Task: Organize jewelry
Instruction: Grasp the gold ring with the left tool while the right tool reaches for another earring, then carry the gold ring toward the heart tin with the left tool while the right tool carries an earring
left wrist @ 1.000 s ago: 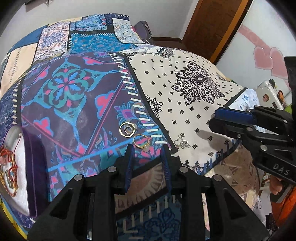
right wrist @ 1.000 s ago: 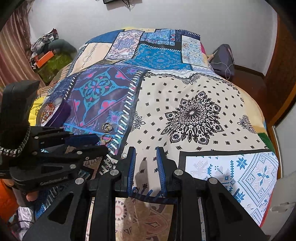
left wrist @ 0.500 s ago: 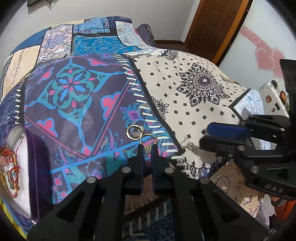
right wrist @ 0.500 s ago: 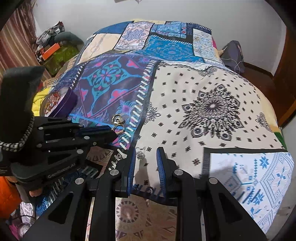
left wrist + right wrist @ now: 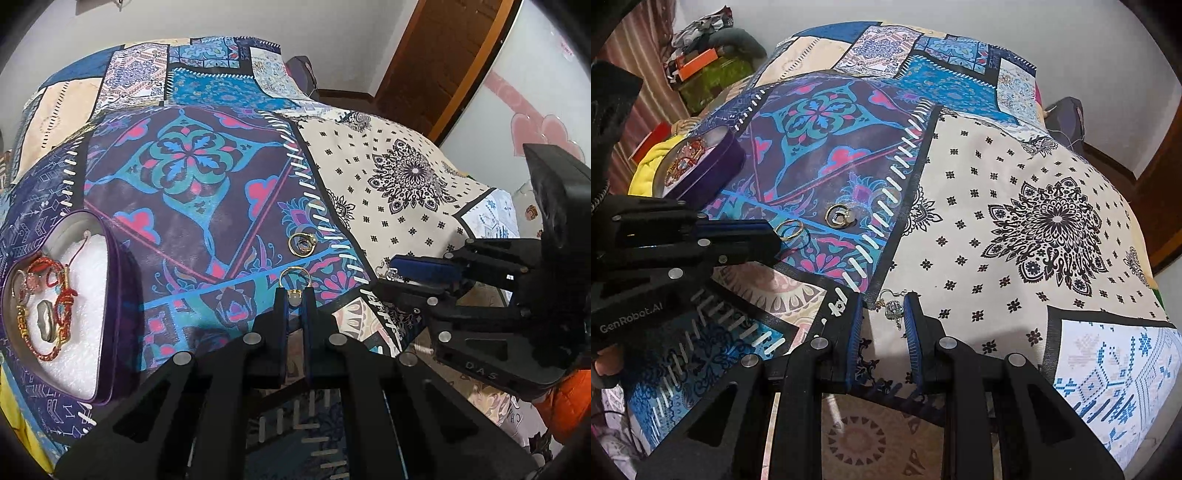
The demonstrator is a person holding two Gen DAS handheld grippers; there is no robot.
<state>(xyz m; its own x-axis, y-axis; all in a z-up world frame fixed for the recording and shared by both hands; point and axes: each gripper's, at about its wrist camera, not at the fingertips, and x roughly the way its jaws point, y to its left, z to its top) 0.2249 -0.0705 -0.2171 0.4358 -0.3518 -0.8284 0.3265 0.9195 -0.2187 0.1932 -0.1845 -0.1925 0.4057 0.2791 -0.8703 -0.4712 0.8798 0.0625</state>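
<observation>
My left gripper [image 5: 294, 299] is shut on a thin gold ring [image 5: 294, 275]. Its pale stone sits between the pads and the hoop sticks out past the fingertips, low over the patchwork bedspread [image 5: 192, 206]. The same ring [image 5: 790, 229] shows at the left gripper's [image 5: 775, 240] tips in the right wrist view. A second gold ring cluster [image 5: 302, 243] lies just beyond on the cloth. My right gripper [image 5: 883, 317] stands open with a small silver earring [image 5: 894, 308] between its fingers, near the right pad. A purple heart-shaped box [image 5: 110, 295] holds red-and-gold jewelry at the left.
The bedspread drops off at the near edge under both grippers. The right gripper [image 5: 386, 277] sits close to the right of the left one. Bags and clutter [image 5: 701, 70] stand beside the bed at the far left. A wooden door [image 5: 436, 66] is beyond the bed.
The left gripper's jaws closed on the gold ring and carried it slightly toward the box side. The right gripper came down and forward until the silver earring lay between its fingers.
</observation>
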